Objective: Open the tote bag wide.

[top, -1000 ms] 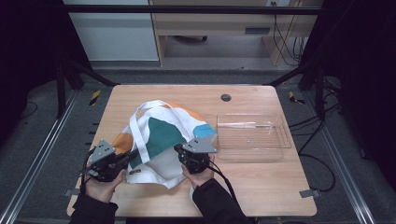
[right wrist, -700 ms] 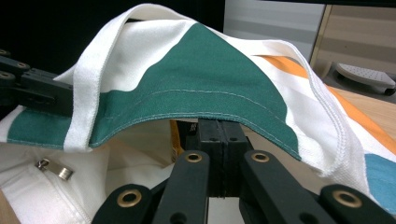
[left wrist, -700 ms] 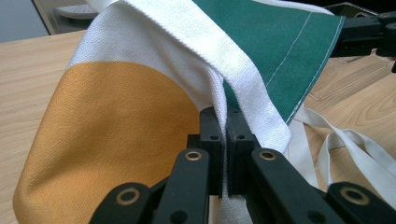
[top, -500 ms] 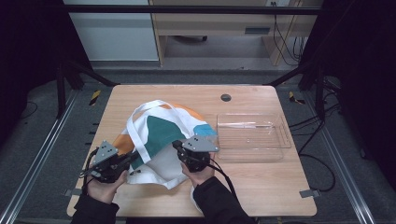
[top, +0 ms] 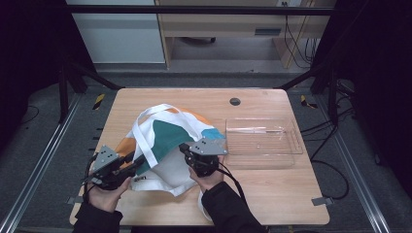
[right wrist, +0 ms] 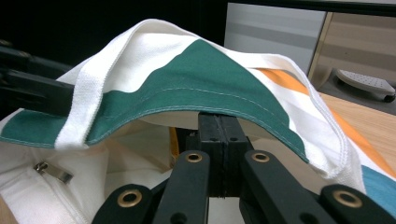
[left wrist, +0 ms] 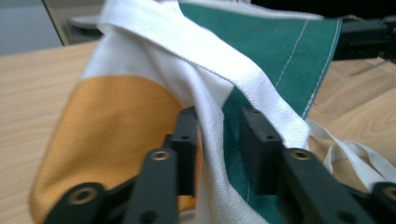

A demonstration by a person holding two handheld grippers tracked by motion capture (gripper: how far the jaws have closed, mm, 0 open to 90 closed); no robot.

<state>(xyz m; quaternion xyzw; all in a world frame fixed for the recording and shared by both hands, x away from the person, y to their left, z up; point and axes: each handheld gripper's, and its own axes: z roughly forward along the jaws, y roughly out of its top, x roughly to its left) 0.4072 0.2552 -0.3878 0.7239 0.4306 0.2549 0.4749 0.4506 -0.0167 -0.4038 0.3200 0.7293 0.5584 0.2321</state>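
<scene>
My left gripper [left wrist: 219, 144] has just been opening, the tote bag [top: 170, 141] loose between its jaws; my right gripper [right wrist: 219, 140] clamps the bag's green hem, right of it.

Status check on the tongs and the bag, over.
Left tongs just opening, bag fabric loose between the jaws. Right tongs shut on the bag's rim. Tray beside it, nothing blocking.

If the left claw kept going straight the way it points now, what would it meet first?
The tote bag: its cloth already hangs between the left claw's just-opened jaws, seemingly ungripped. Beyond lies the white handle strap.
</scene>
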